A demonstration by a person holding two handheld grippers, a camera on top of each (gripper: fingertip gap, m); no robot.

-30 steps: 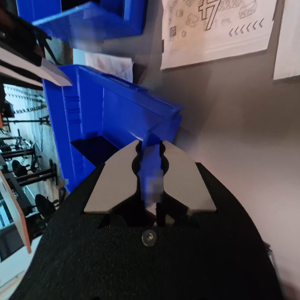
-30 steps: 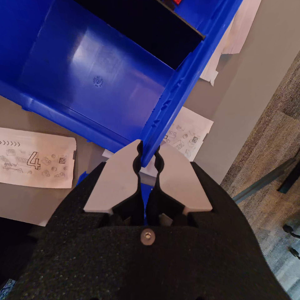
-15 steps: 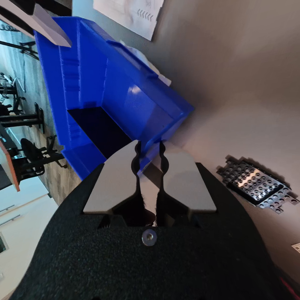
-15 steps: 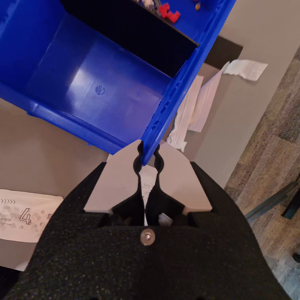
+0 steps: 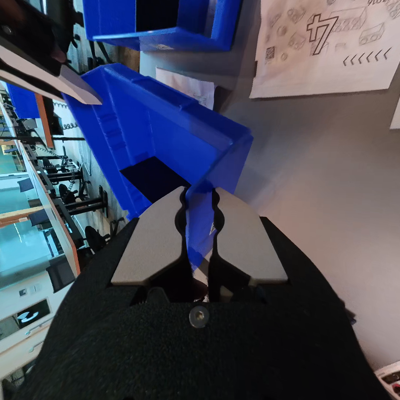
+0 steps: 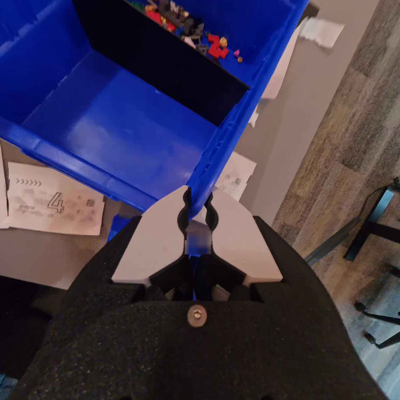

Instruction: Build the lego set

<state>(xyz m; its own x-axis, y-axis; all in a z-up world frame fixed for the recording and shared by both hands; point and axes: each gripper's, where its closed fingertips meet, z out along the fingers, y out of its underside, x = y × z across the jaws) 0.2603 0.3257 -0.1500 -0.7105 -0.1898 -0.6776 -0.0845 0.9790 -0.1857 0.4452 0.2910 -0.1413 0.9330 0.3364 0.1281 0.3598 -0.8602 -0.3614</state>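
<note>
The left hand-held gripper (image 5: 199, 192) is clamped on a corner of a blue bin (image 5: 173, 140), with the plastic wall running down between its two grey fingers (image 5: 155, 238) and both pads pressed against it. In the left wrist view the bin stretches from the fingertips toward 11 o'clock, and a black divider (image 5: 151, 175) shows inside it at about 10 o'clock from the tips. At 10 o'clock near the picture's edge the grey tip of the right hand-held gripper touches the bin's far rim. A second blue bin (image 5: 164, 32) sits at 12 o'clock, and a printed paper sheet (image 5: 320, 54) lies on the grey table (image 5: 313, 173) at 1 o'clock.

The right hand-held gripper (image 6: 198, 194) is clamped on the side rim of the same blue bin (image 6: 108, 134), its pads squeezing the rim from both sides at the near corner. In the right wrist view the bin opens out toward 11 o'clock; the near compartment is bare blue floor, the black divider (image 6: 168, 71) crosses it, and beyond it at 12 o'clock lies a heap of small toy bricks (image 6: 194, 34), red, black and yellow among them. A printed sheet (image 6: 54, 201) lies on the table (image 6: 43, 255) at 9 o'clock, another sheet (image 6: 236, 175) just beside the rim at 1 o'clock, and grey carpet floor (image 6: 346, 129) at 3 o'clock
</note>
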